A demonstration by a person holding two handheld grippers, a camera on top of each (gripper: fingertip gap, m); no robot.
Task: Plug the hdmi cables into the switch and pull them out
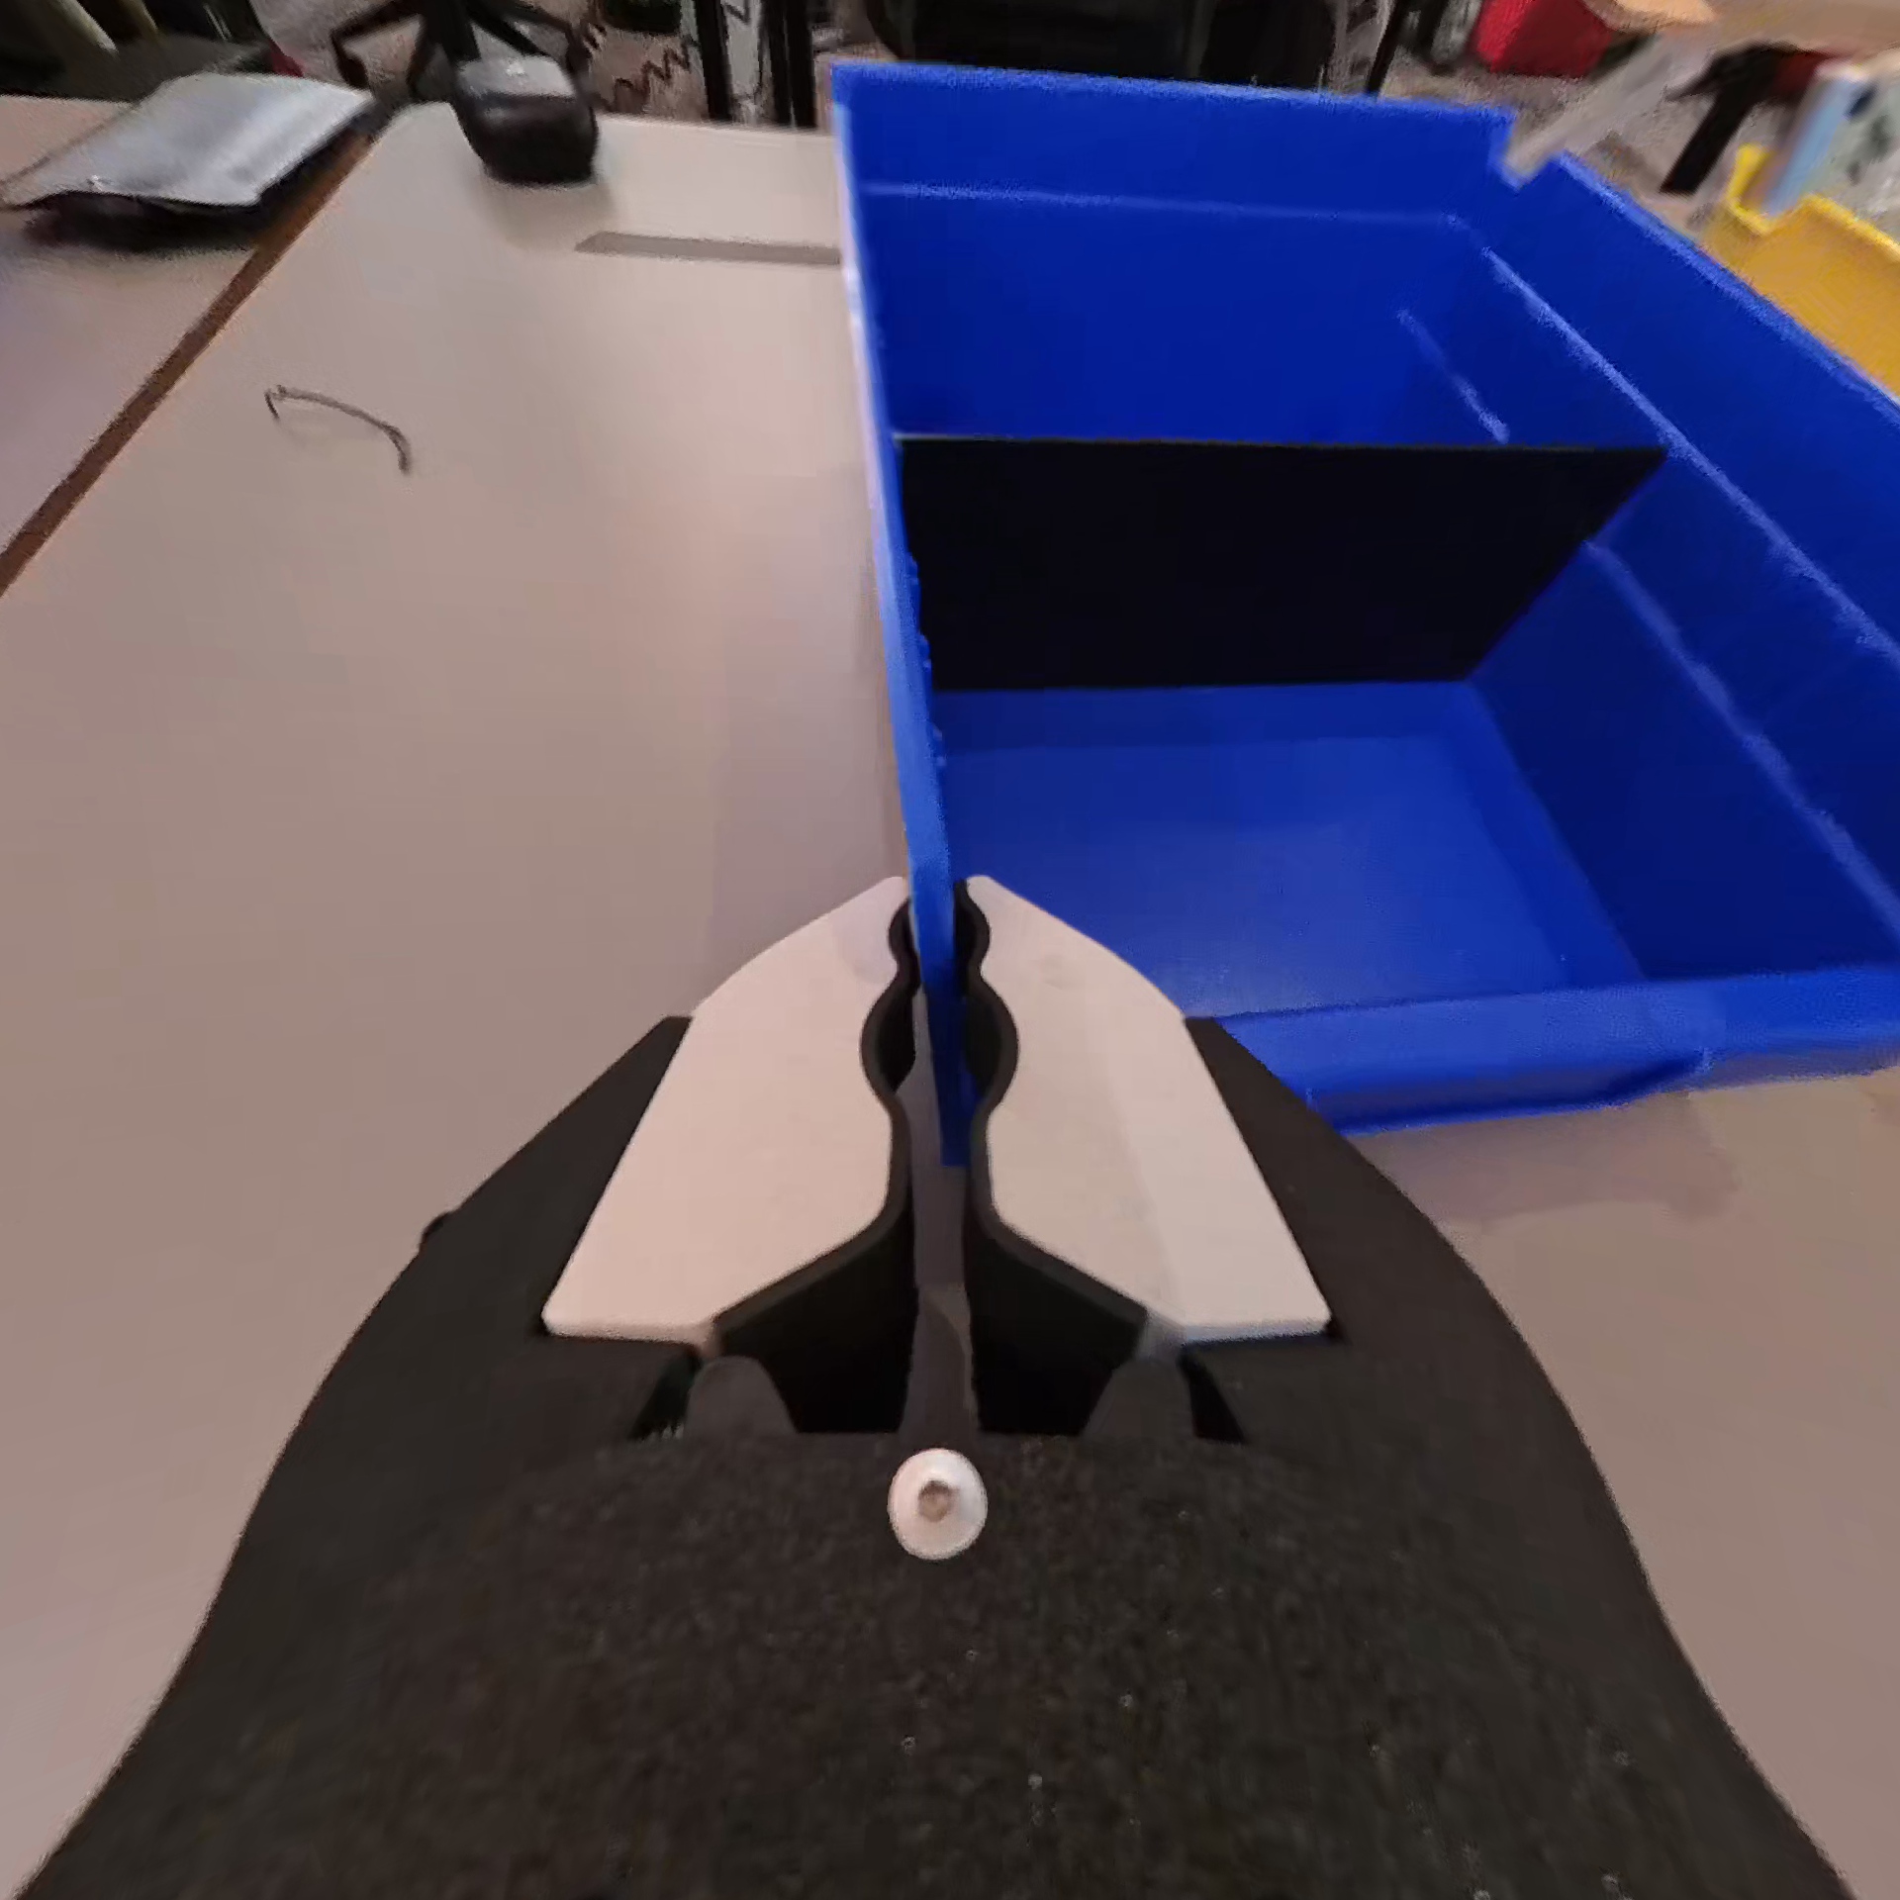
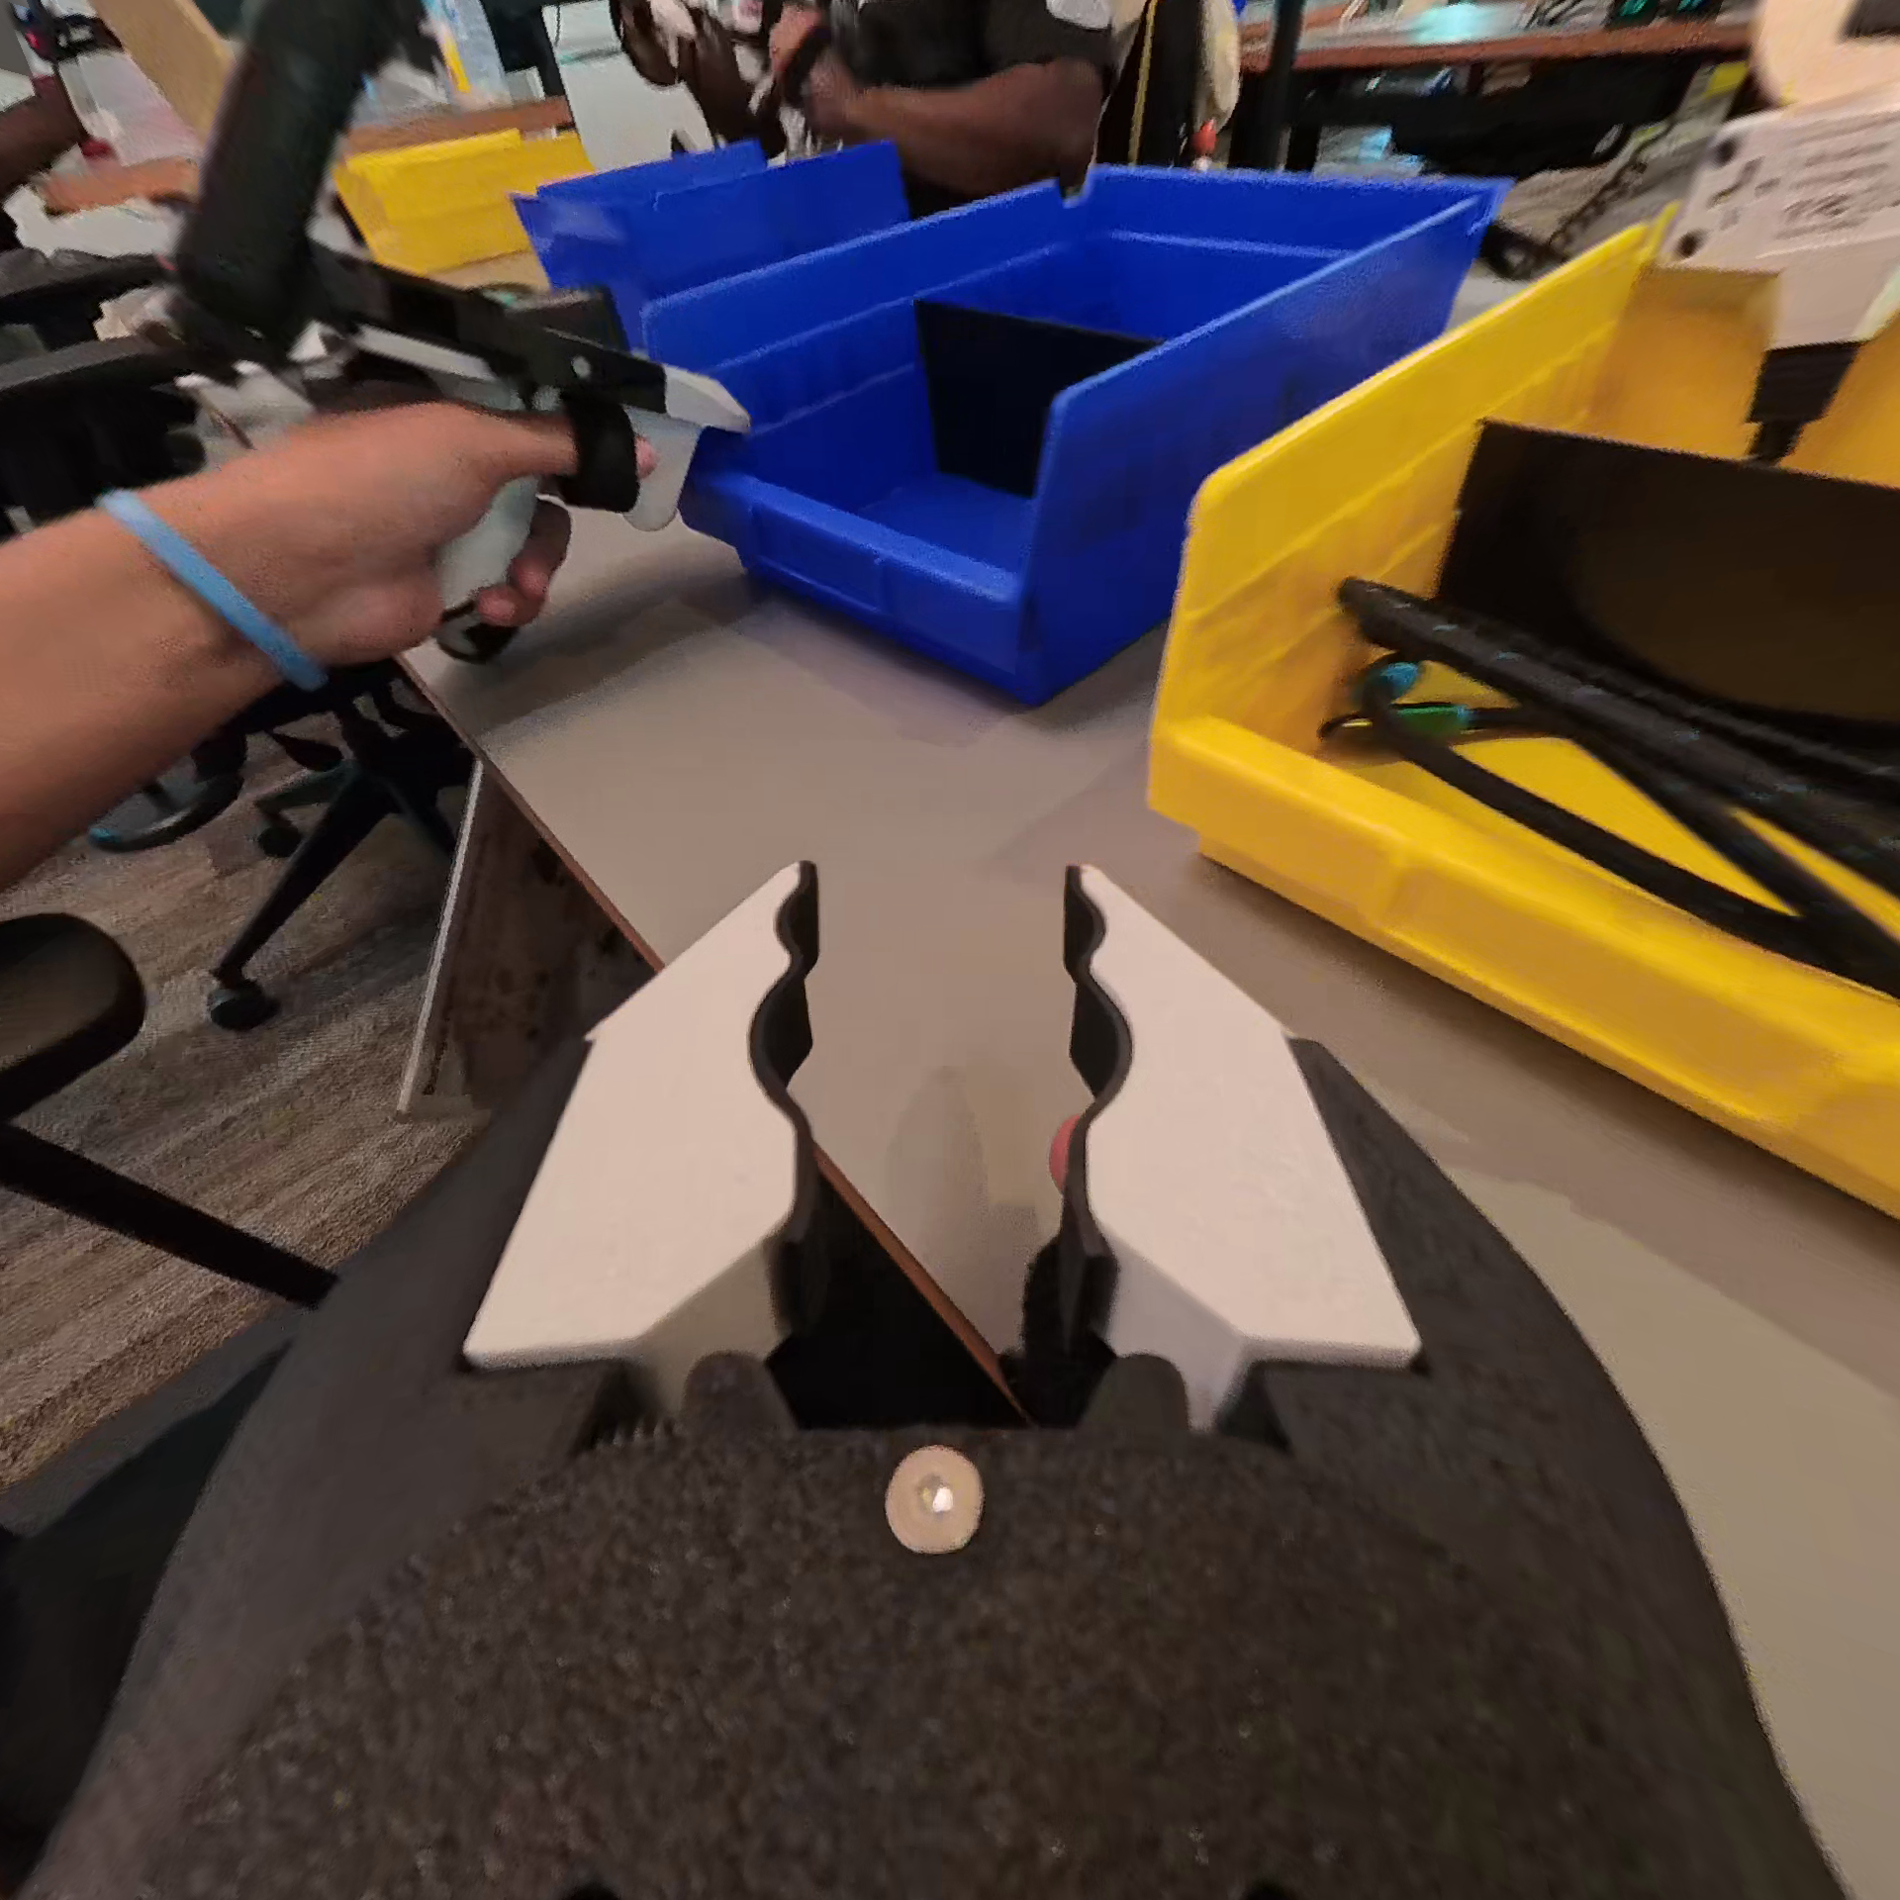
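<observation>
Several black HDMI cables (image 2: 1604, 781) lie in a yellow bin (image 2: 1337, 576) at the right. A white box with a label (image 2: 1799, 226) sits at that bin's far rim, with a black plug below it. My left gripper (image 1: 936, 894) is shut on the left wall of an empty blue bin (image 1: 1696, 637) near its front corner. It also shows in the right wrist view (image 2: 720, 416), held by a hand. The blue bin (image 2: 1131, 494) has a black divider (image 1: 1234, 565) across its middle. My right gripper (image 2: 941, 874) is open and empty over the table's near edge.
A second blue bin (image 2: 720, 216) and another yellow bin (image 2: 442, 195) stand behind. A person (image 2: 966, 93) is at the far side. A bent wire (image 1: 339, 416), a dark pouch (image 1: 185, 144) and a black object (image 1: 524, 113) lie left. Office chairs (image 2: 62, 987) stand off the table edge.
</observation>
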